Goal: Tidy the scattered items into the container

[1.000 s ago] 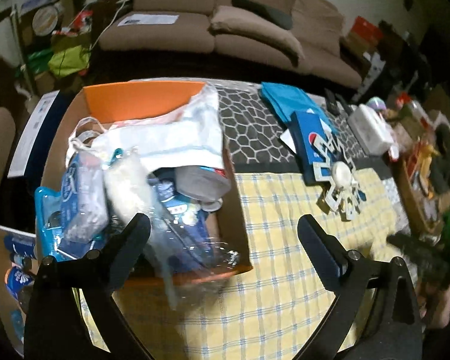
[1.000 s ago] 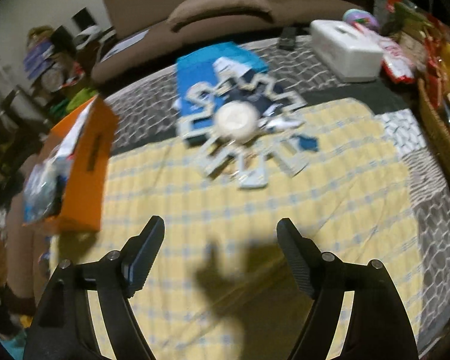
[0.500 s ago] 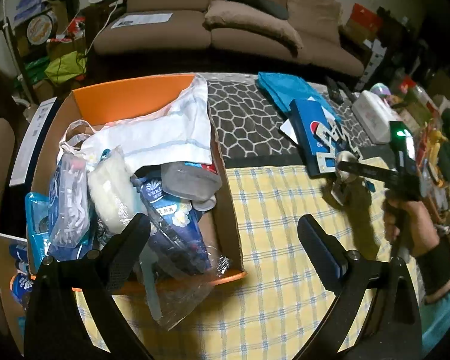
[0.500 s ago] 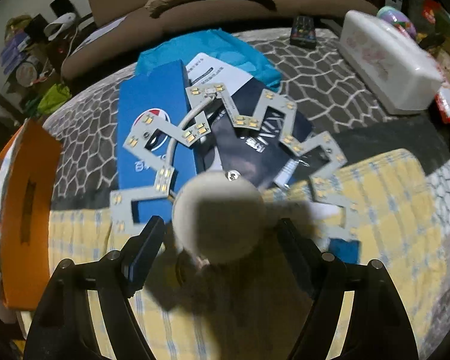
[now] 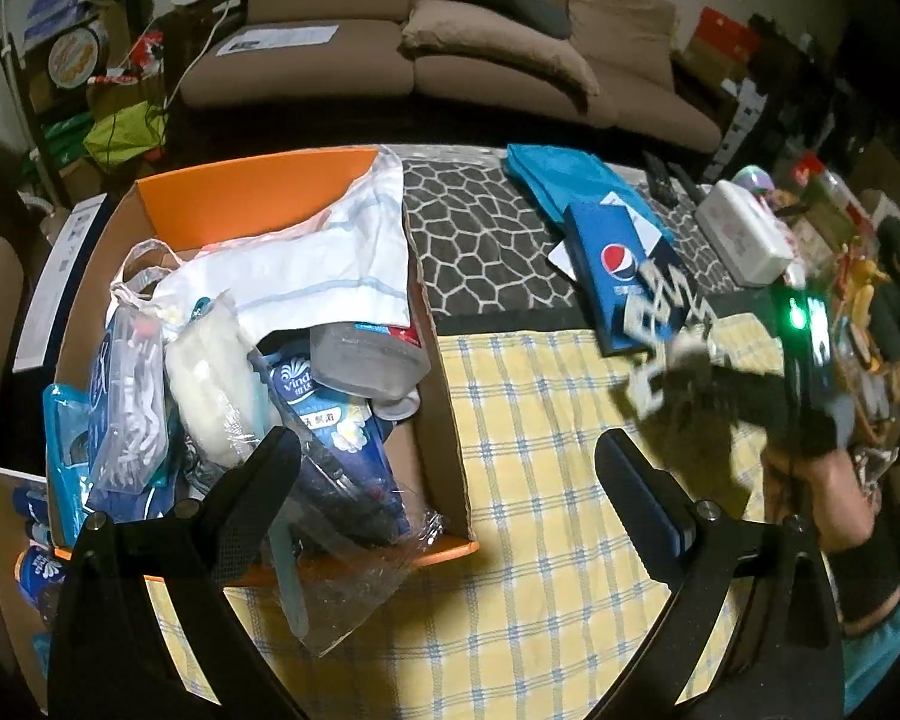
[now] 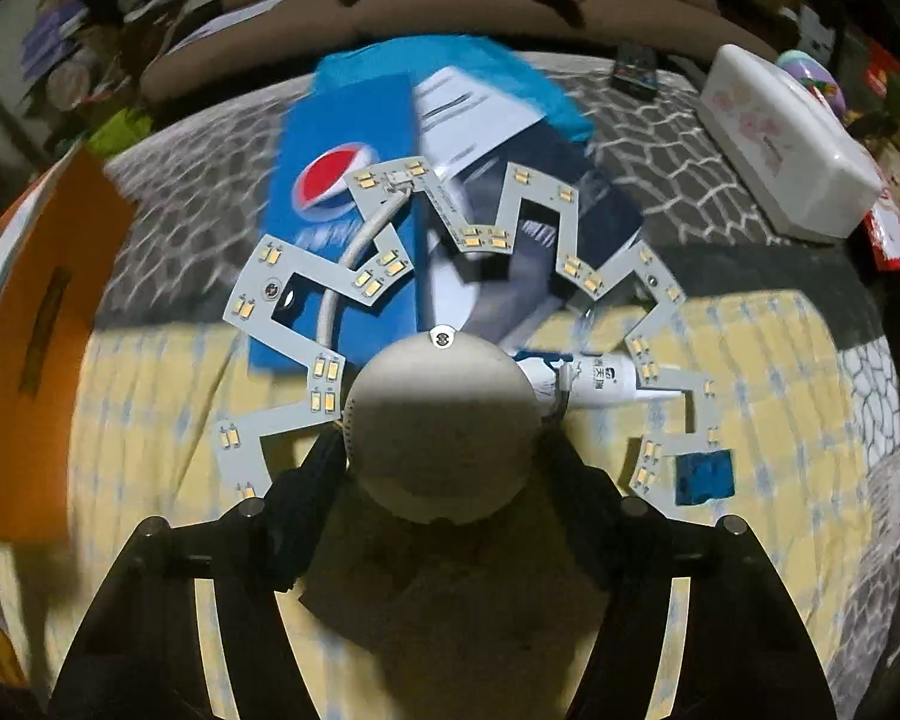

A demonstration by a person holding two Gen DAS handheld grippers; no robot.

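Observation:
My right gripper (image 6: 444,450) is shut on the round beige hub (image 6: 444,420) of a zigzag LED light panel (image 6: 498,240), held above the yellow checked cloth (image 6: 150,396). The panel also shows blurred in the left wrist view (image 5: 666,330) with the right gripper behind it. The orange cardboard box (image 5: 240,192) at the left is full of bags and packets. My left gripper (image 5: 447,468) is open and empty, over the box's near right corner. A blue Pepsi box (image 6: 342,180) lies beyond the panel.
A white tissue box (image 6: 786,138), teal cloth (image 5: 564,180) and remotes (image 5: 660,180) lie on the grey patterned cover. A basket of clutter stands at the far right (image 5: 858,312). A brown sofa (image 5: 426,60) is behind the table.
My right gripper moved forward to the light panel and shut on its round hub; the panel now looks lifted. The left gripper stayed open by the box.

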